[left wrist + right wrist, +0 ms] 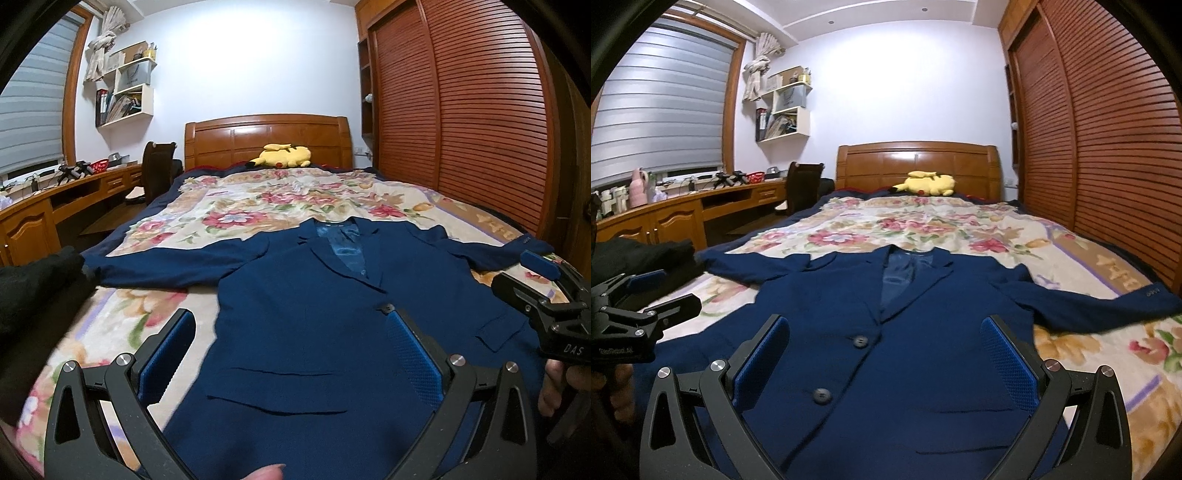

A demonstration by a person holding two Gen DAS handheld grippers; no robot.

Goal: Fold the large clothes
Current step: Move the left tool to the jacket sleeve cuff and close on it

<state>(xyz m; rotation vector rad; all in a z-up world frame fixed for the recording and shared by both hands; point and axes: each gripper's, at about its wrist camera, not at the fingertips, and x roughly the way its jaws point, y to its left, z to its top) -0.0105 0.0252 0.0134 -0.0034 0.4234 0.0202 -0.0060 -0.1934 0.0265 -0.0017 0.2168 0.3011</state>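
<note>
A navy blue suit jacket (314,302) lies flat, front up, on the floral bedspread (258,199), sleeves spread to both sides; it also shows in the right wrist view (905,306). My left gripper (291,325) is open and empty, hovering over the jacket's left half near its pockets. My right gripper (886,332) is open and empty over the jacket's buttoned front. Each gripper shows in the other's view: the right one (532,273) at the right edge, the left one (661,291) at the left edge.
A yellow plush toy (282,155) lies by the wooden headboard (267,138). A black garment (37,284) lies at the bed's left edge. A wooden desk (55,199) and chair (157,170) stand left; a slatted wardrobe (461,96) lines the right.
</note>
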